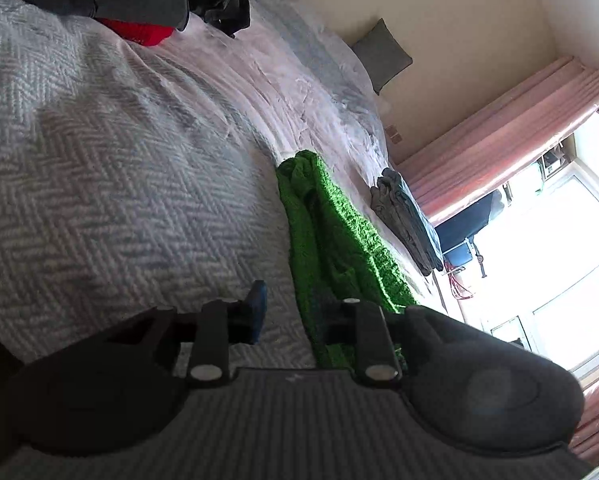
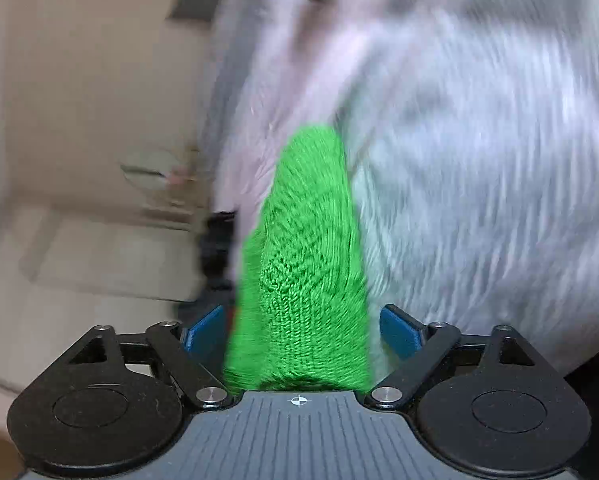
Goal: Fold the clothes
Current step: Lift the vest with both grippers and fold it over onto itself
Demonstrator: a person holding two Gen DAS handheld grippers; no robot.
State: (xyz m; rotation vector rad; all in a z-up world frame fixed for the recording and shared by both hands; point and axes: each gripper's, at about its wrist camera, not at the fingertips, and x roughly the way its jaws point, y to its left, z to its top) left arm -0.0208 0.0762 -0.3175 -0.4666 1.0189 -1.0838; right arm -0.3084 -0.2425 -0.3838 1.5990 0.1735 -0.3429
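we hold our left gripper [image 1: 295, 312] rolled well off level, its camera view strongly tilted. its fingers stand wide apart: one blue-padded finger [image 1: 255, 312] shows clearly, the other is dark and hard to make out, and nothing sits between them. our right gripper [image 2: 299, 334] is held level and points forward, its picture blurred. both blue fingers [image 2: 399, 334] are spread wide, well apart on either side, not pressed together.
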